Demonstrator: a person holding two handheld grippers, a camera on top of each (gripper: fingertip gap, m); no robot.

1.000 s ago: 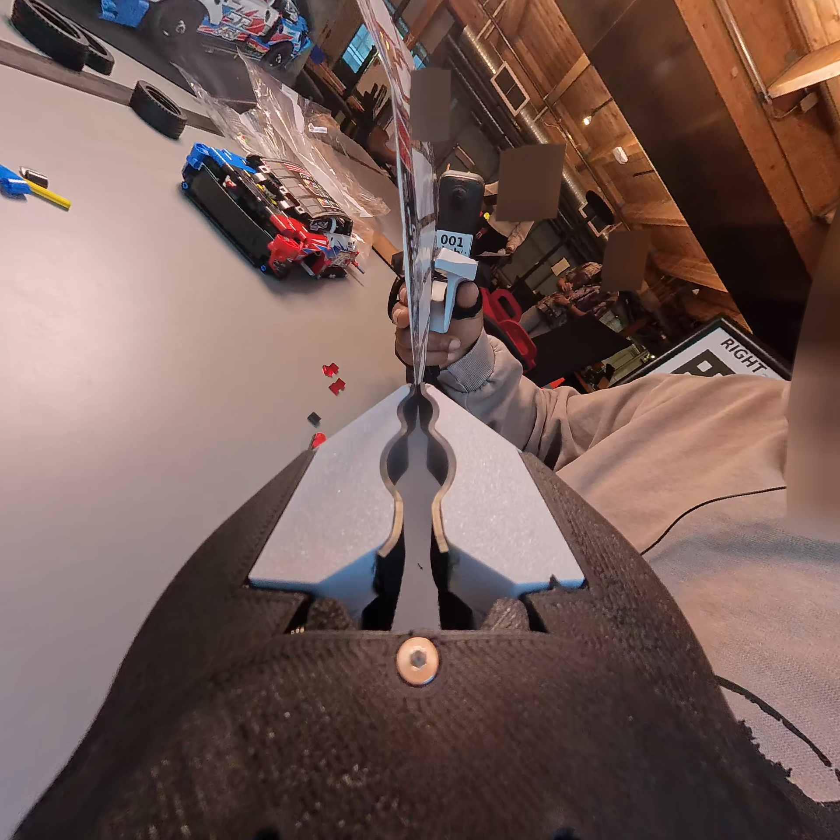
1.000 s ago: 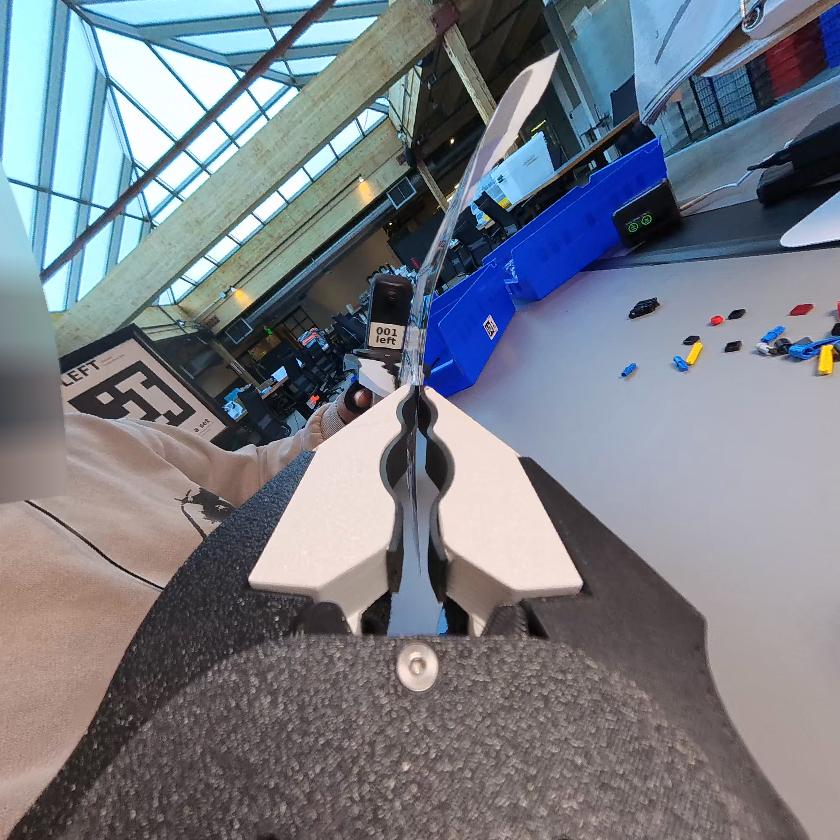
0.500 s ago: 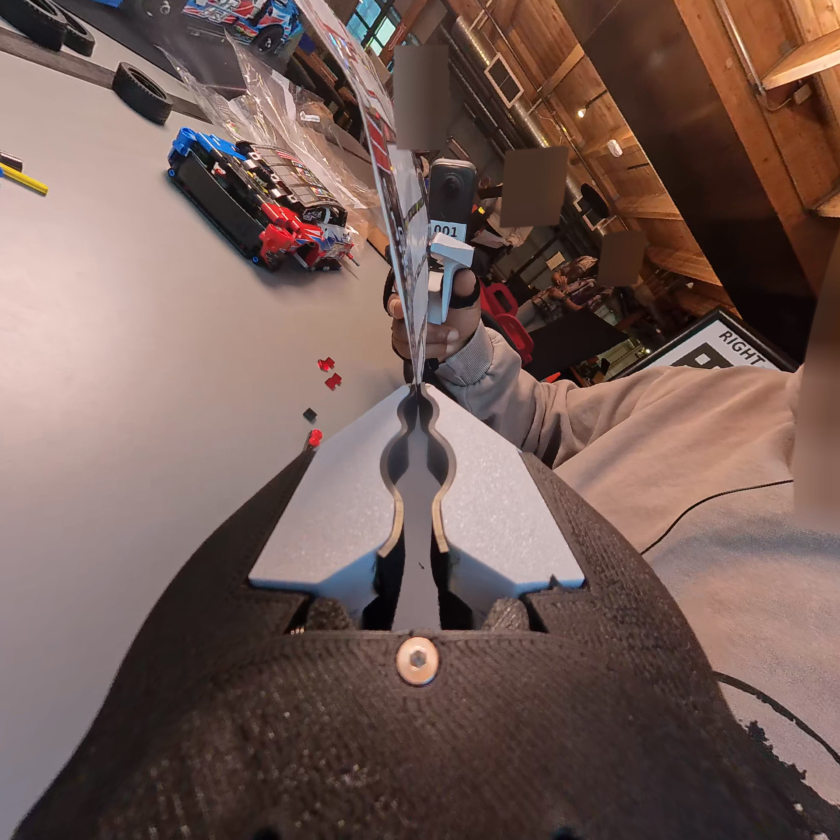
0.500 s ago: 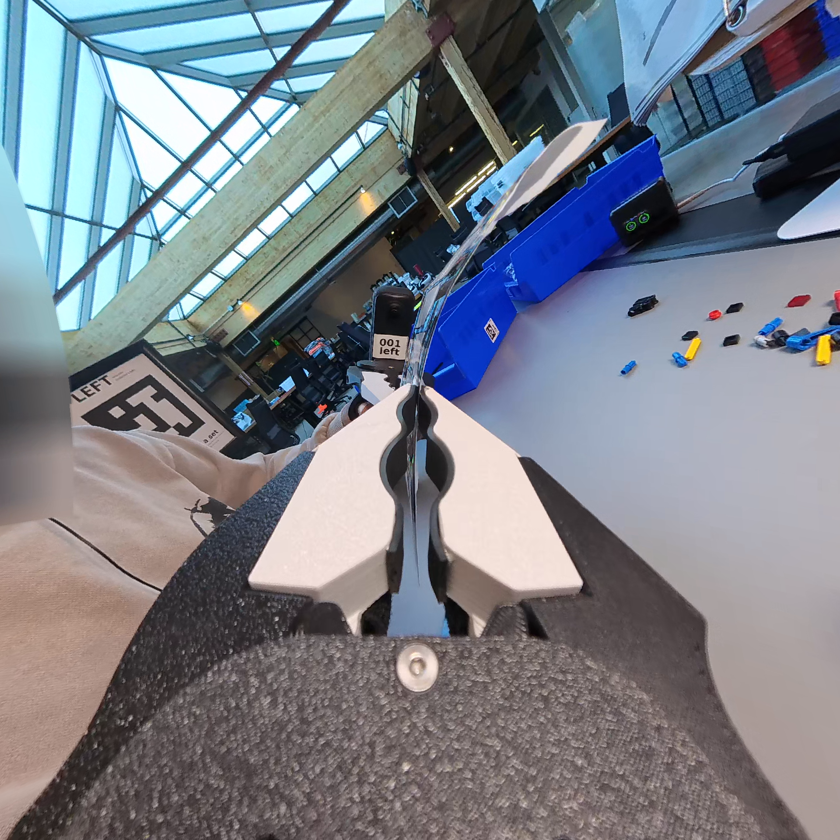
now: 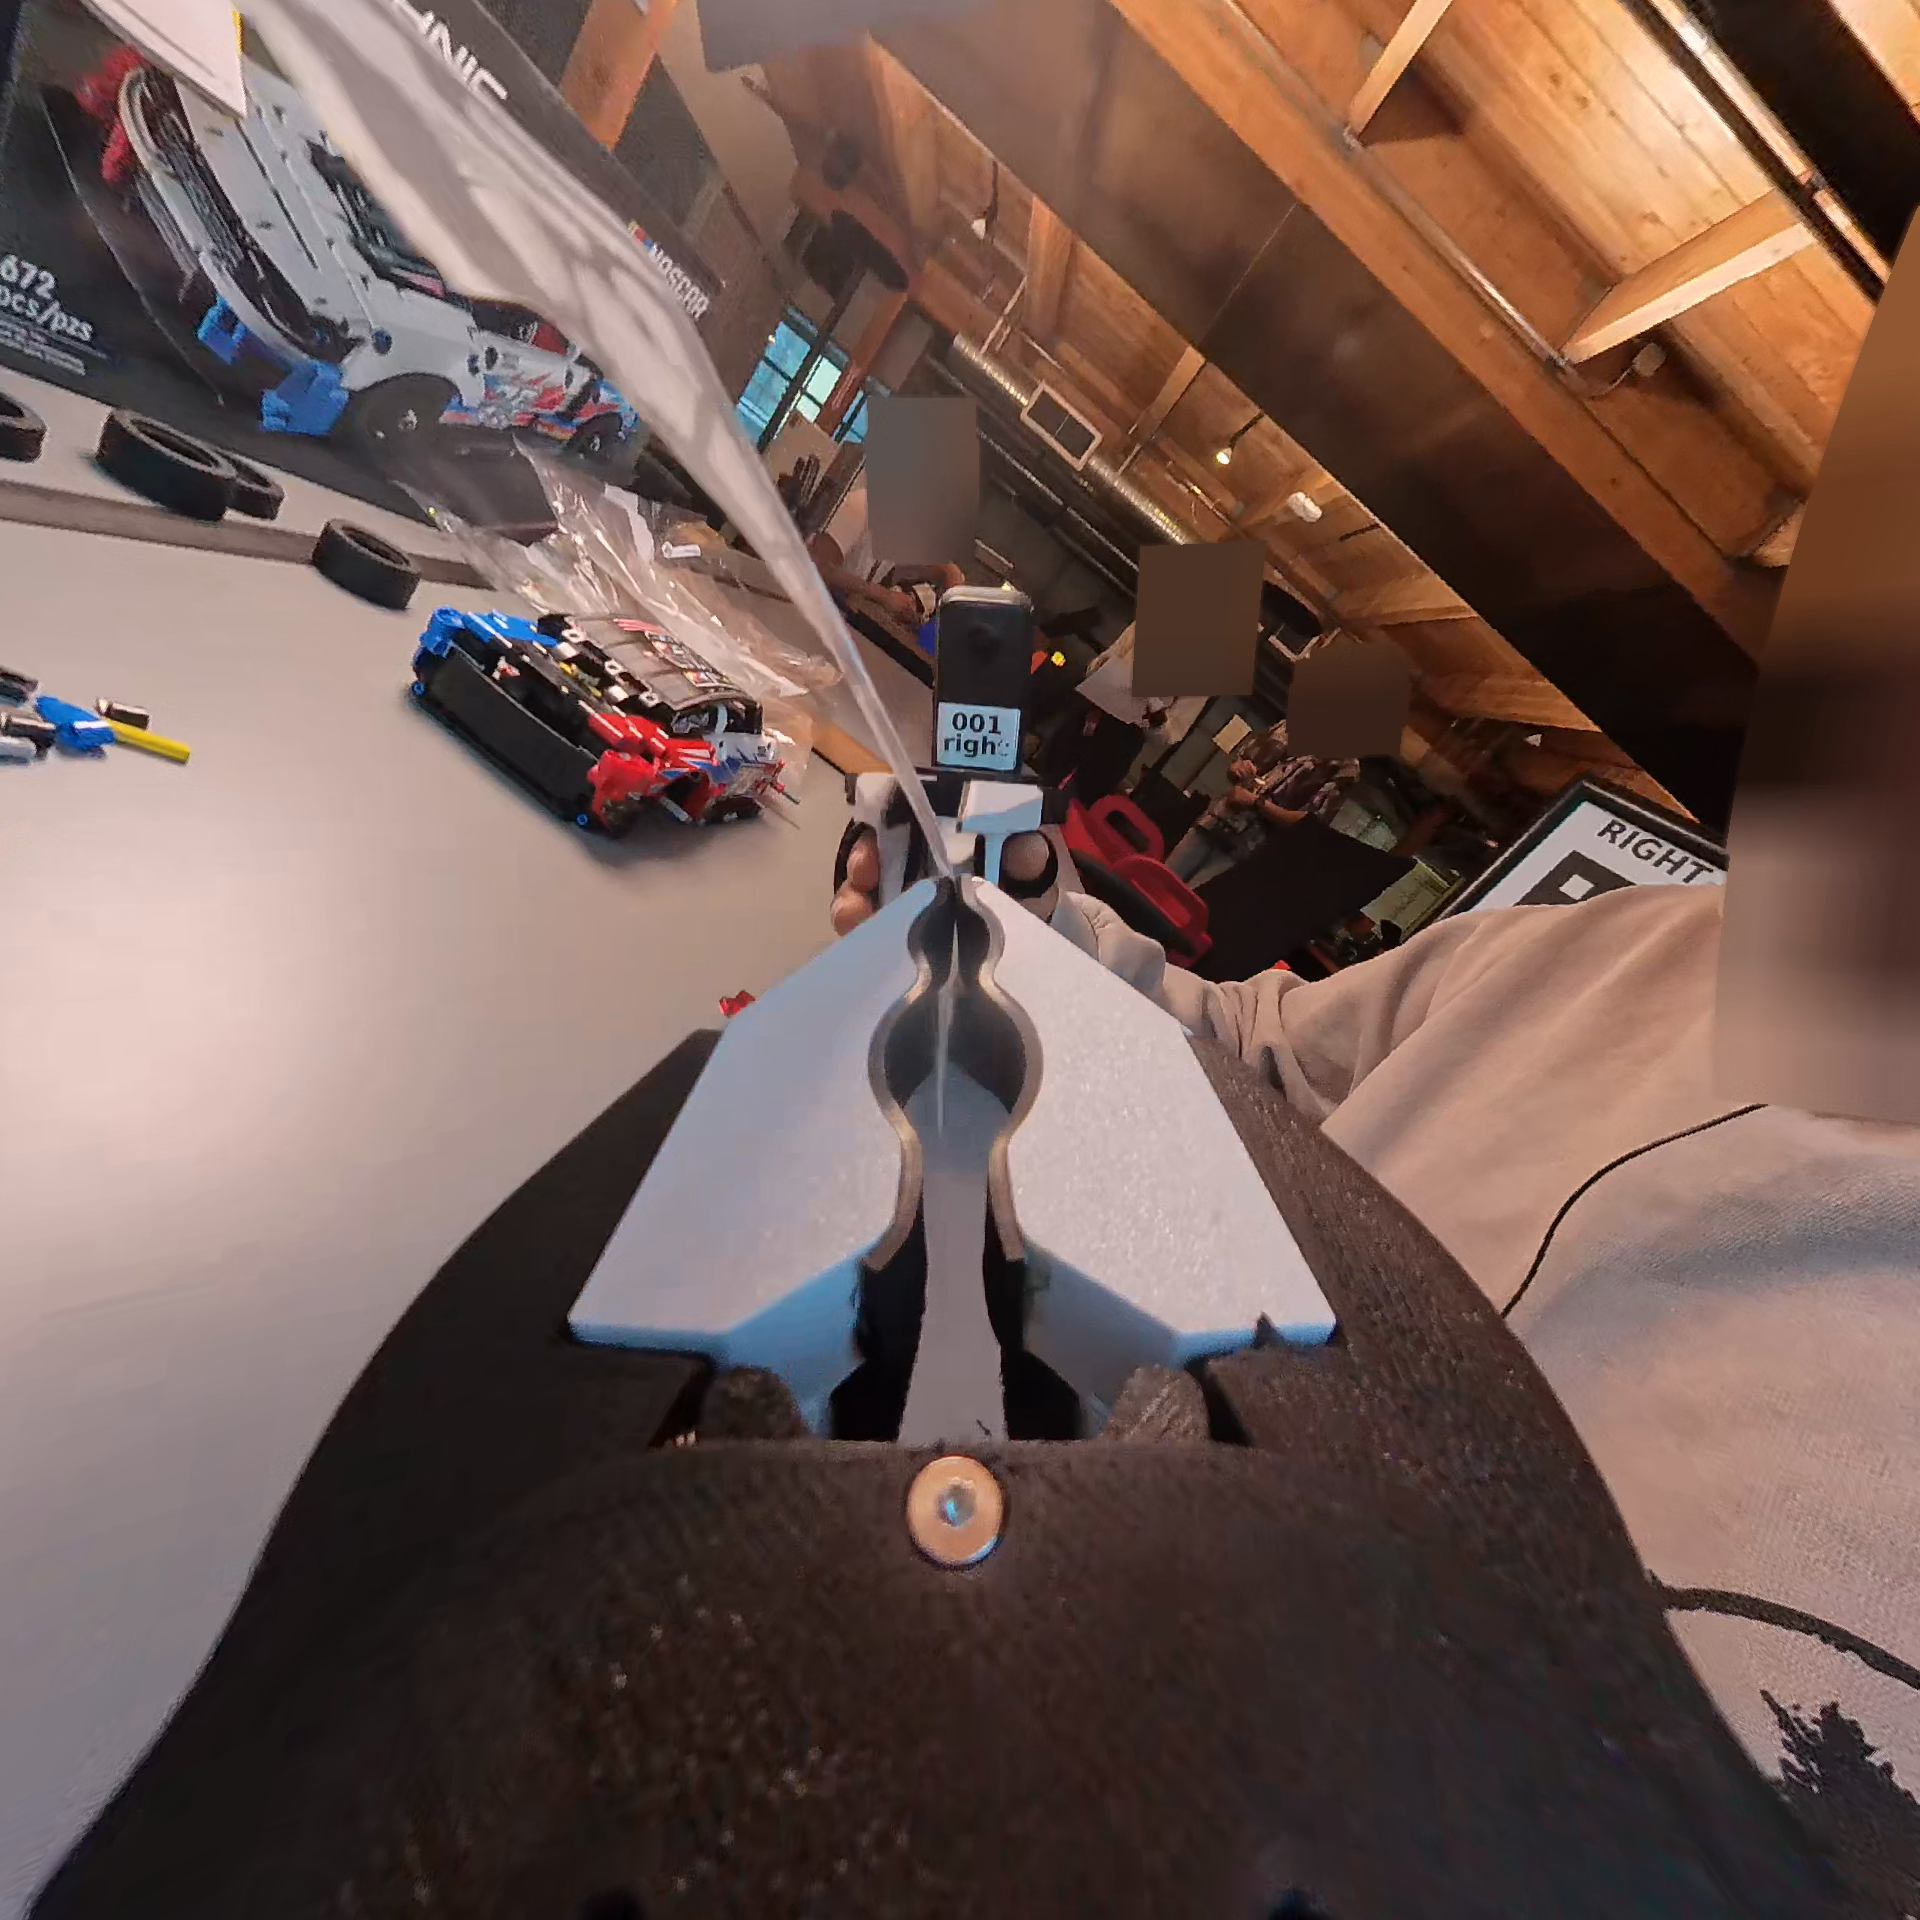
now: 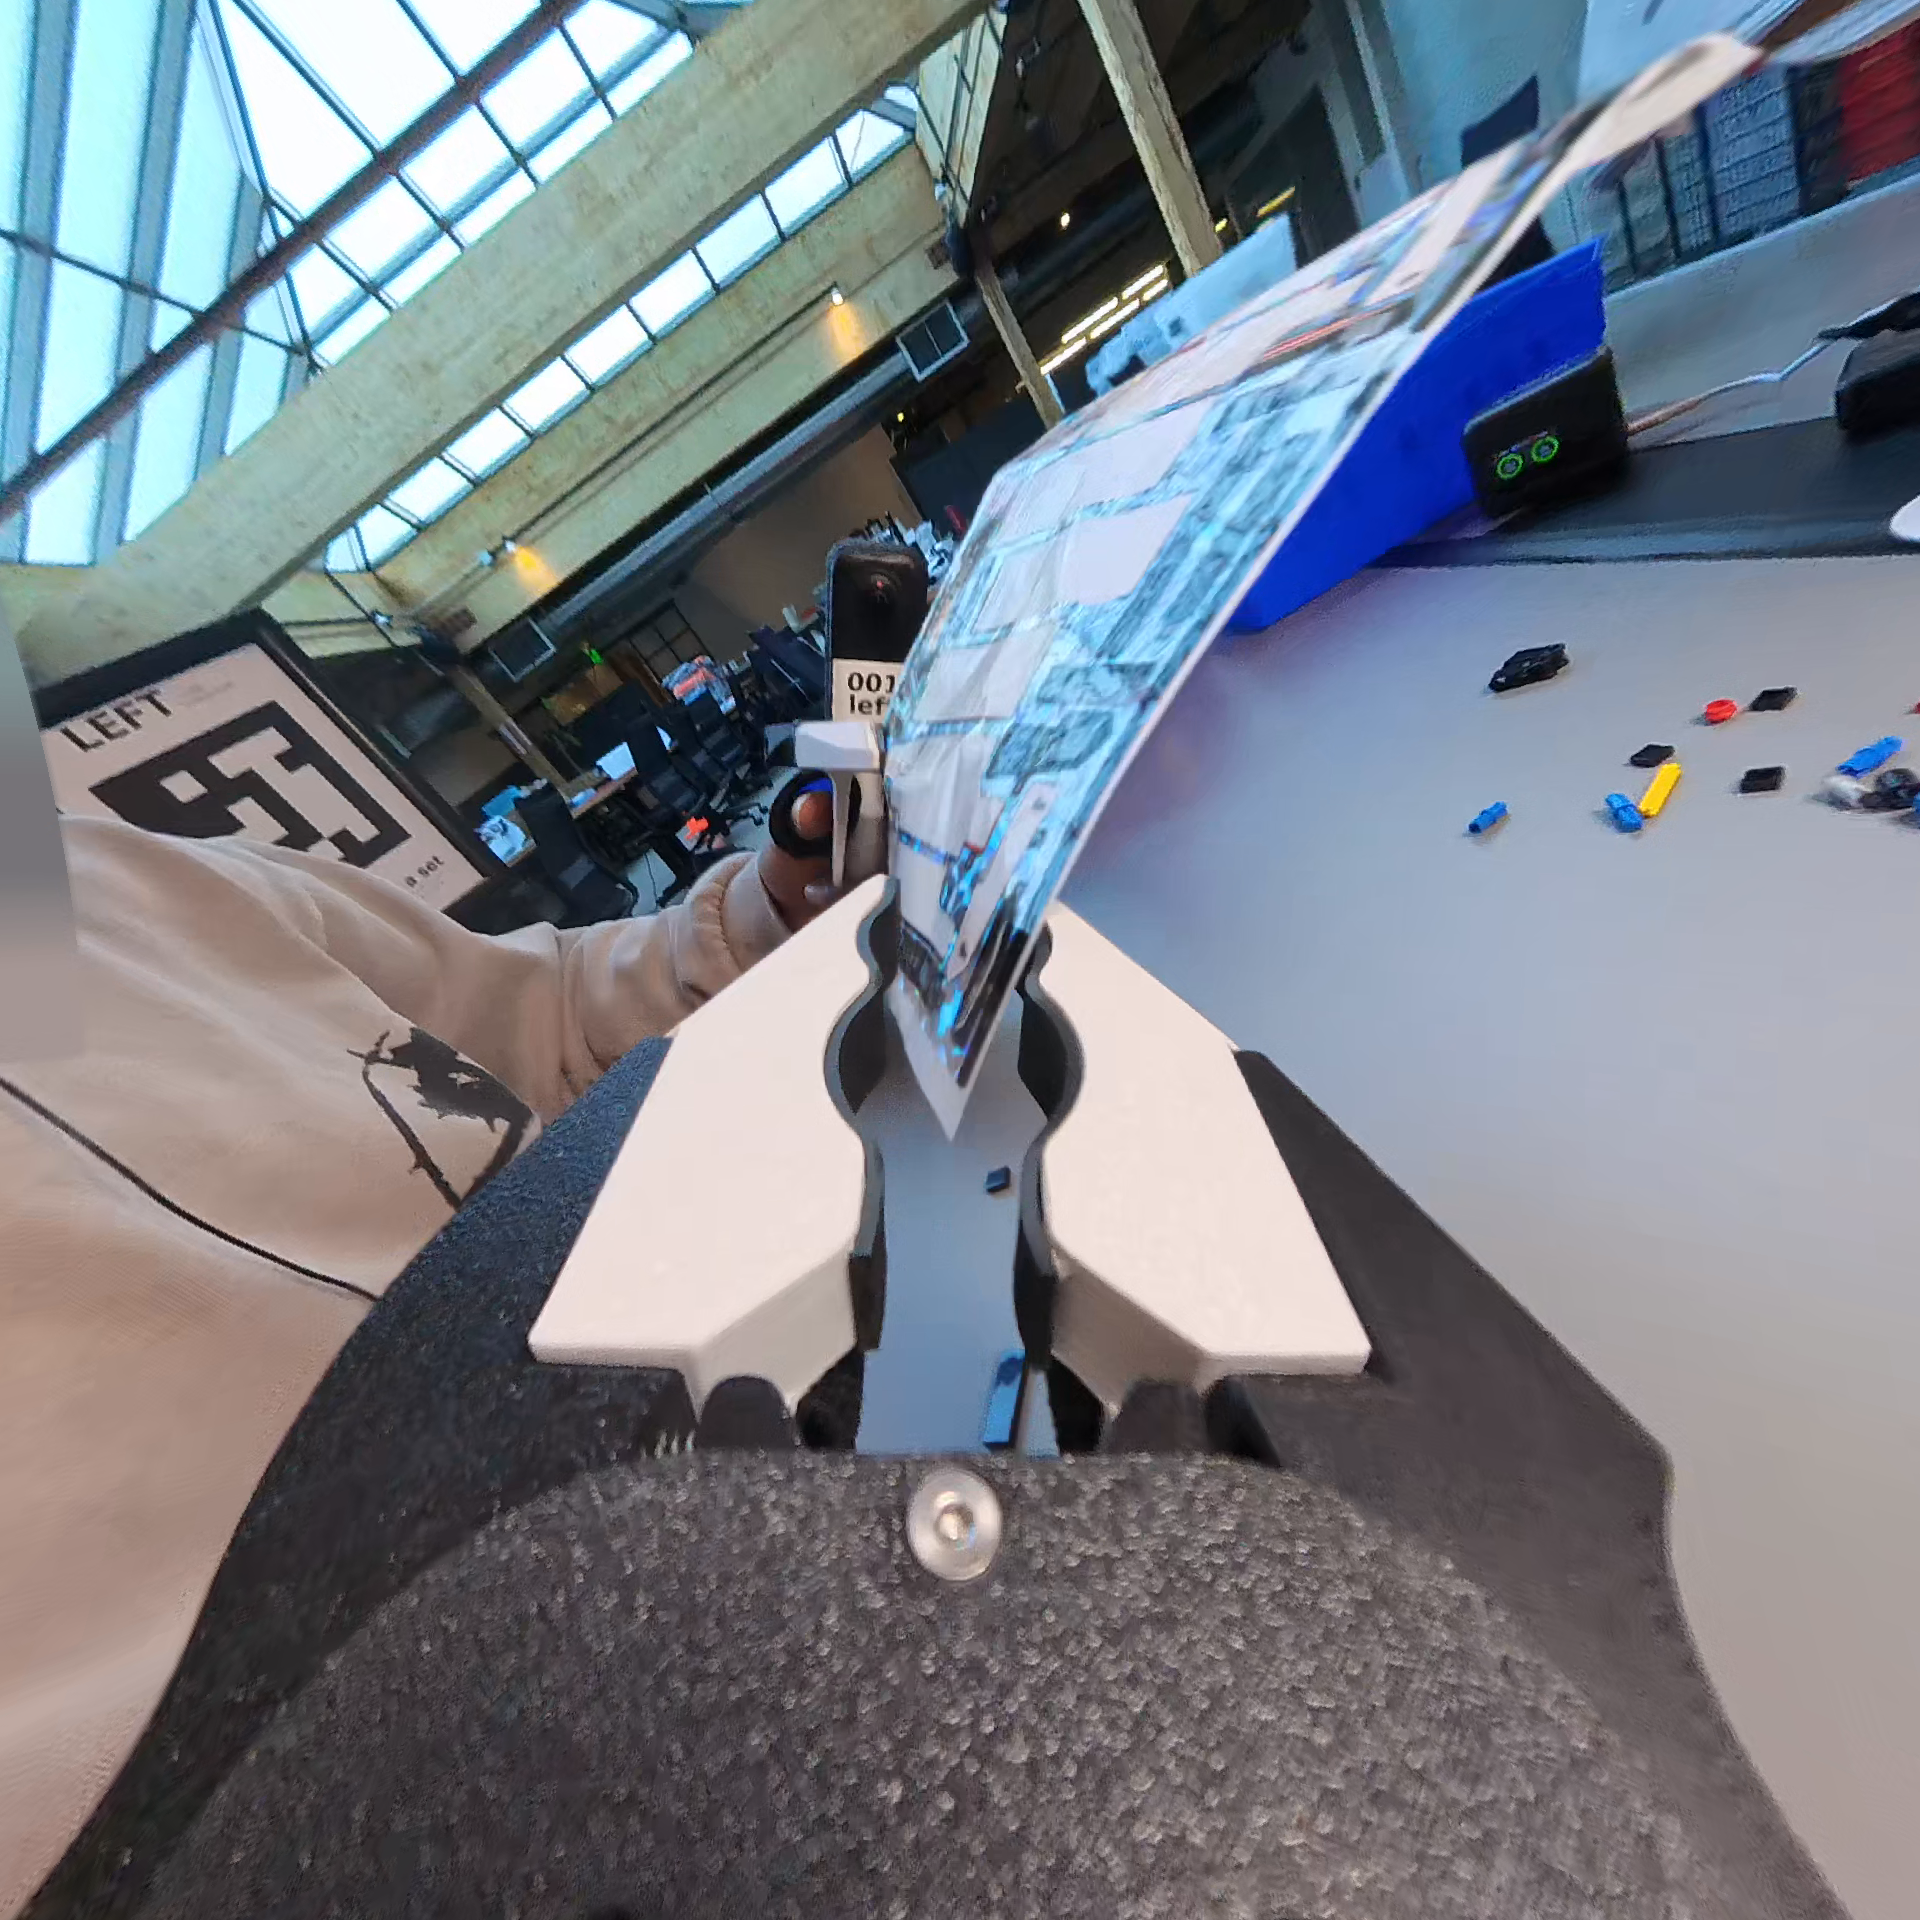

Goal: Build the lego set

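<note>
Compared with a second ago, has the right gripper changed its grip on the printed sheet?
Yes. The right gripper has opened, and the printed sheet now leans toward the blue bin.

Daylight poured through the glass roof (image 6: 260, 208) in the right wrist view, cool and bright; warm lamps lit the timber ceiling (image 5: 1455, 260) in the left. Both views bowed strongly at the edges. The printed sheet (image 6: 1143, 623) was motion-blurred, and the worktop (image 5: 260, 1039) showed soft glare.
</note>
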